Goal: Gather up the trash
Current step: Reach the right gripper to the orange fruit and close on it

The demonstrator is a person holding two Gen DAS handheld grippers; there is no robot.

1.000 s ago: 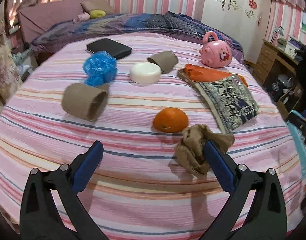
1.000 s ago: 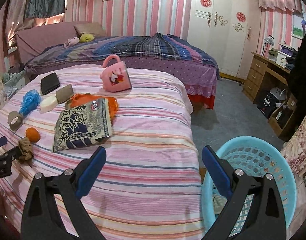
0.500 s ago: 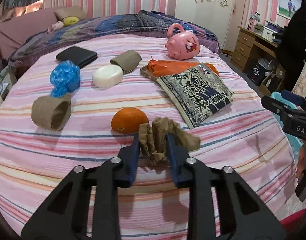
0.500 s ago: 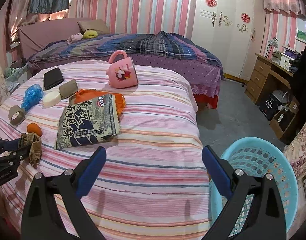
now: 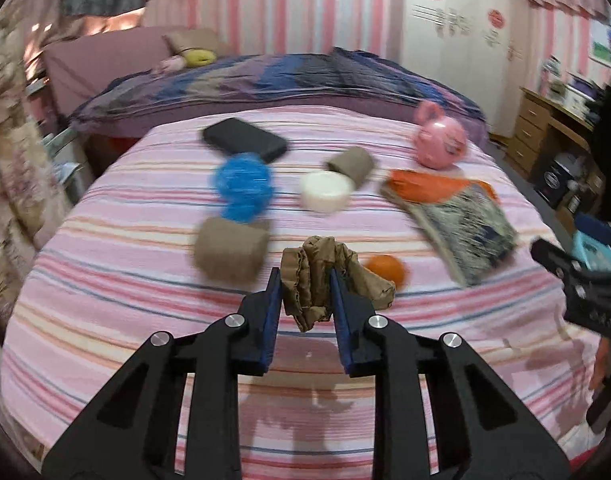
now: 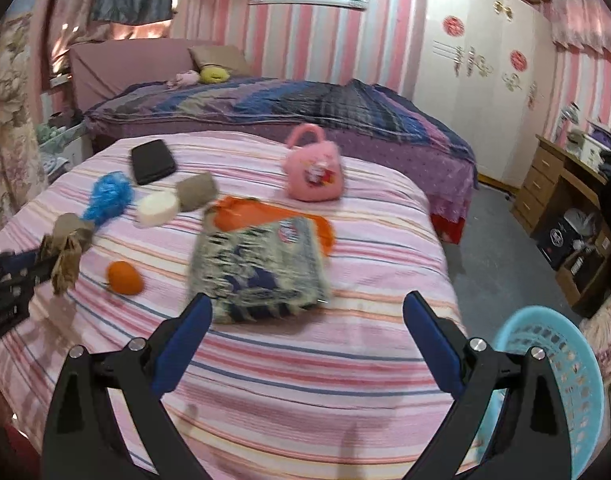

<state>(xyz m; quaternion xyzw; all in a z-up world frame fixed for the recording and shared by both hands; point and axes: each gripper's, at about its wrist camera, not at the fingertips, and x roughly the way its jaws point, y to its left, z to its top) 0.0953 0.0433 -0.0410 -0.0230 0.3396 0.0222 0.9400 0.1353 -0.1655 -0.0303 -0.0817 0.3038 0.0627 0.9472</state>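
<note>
Pink-striped bed (image 5: 105, 320) carries clutter; my left gripper (image 5: 305, 280) clamps the crumpled brown paper (image 5: 317, 276) above its near edge, my right gripper (image 6: 305, 312) gapes empty, and the blue basket (image 6: 585, 380) awaits everything.

The left gripper (image 5: 305, 276) is built of matte black angular linkage arms with triangular cut-outs, joined by round silver screws, and its two fingers carry flat blue pads (image 5: 272, 312). The right gripper (image 6: 307, 312) has the same black frame, silver screws and blue-faced fingers (image 6: 433, 344)
</note>
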